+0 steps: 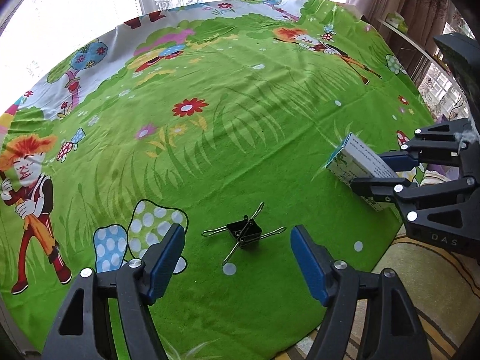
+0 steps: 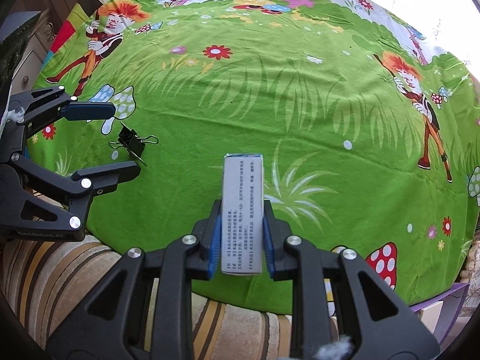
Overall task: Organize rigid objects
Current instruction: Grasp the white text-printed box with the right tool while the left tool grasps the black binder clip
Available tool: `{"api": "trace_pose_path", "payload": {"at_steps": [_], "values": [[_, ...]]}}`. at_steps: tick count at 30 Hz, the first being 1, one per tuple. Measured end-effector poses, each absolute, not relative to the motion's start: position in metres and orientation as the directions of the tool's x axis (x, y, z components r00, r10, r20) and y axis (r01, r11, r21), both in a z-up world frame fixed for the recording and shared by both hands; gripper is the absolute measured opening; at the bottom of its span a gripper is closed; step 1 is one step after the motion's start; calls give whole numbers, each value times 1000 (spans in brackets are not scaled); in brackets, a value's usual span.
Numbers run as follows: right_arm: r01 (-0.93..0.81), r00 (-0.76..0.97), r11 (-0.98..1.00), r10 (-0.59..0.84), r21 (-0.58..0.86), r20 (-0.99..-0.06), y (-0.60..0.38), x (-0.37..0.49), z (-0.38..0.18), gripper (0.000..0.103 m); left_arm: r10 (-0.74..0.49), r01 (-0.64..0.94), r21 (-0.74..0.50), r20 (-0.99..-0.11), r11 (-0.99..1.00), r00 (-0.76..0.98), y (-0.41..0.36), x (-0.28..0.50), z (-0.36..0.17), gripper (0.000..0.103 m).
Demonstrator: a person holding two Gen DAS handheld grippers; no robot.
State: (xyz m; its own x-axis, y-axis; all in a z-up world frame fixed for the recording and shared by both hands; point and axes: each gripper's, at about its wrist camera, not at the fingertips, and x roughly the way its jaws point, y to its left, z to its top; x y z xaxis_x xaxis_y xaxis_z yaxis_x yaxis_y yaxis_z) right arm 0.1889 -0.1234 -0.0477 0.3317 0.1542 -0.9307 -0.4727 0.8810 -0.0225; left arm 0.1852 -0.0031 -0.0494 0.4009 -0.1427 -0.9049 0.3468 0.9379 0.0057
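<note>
Holding the small white cardboard box with printed text tight near its back end, my right gripper is keeping it over the near edge of the green cartoon cloth. It could tip or slip out. My left gripper is hanging wide open around the black metal binder clips, and their thin wire handles could slide away when I am squeezing.

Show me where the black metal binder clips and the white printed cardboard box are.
black metal binder clips (image 1: pixel 243 234), left wrist view, on the black clip bodies.
white printed cardboard box (image 2: pixel 242 210), right wrist view, on its printed top face.
</note>
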Motion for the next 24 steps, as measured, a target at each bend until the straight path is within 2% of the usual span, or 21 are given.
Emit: {"api": "trace_pose_path", "payload": {"at_steps": [5,8,24], "values": [[-462,329,886,149,-21,-933,-124,190,-52,28,-133,369,19,-914,929,382,-10,188,-55,73],[-463,330,886,149,-22,-932,-124,190,-52,28,-123,361,16,-925,932,359,-11,190,-60,62],[-450,349,892,138,-36,-927,-127,184,-52,28,-174,328,-45,-910,944,375,-15,181,-43,62]]}}
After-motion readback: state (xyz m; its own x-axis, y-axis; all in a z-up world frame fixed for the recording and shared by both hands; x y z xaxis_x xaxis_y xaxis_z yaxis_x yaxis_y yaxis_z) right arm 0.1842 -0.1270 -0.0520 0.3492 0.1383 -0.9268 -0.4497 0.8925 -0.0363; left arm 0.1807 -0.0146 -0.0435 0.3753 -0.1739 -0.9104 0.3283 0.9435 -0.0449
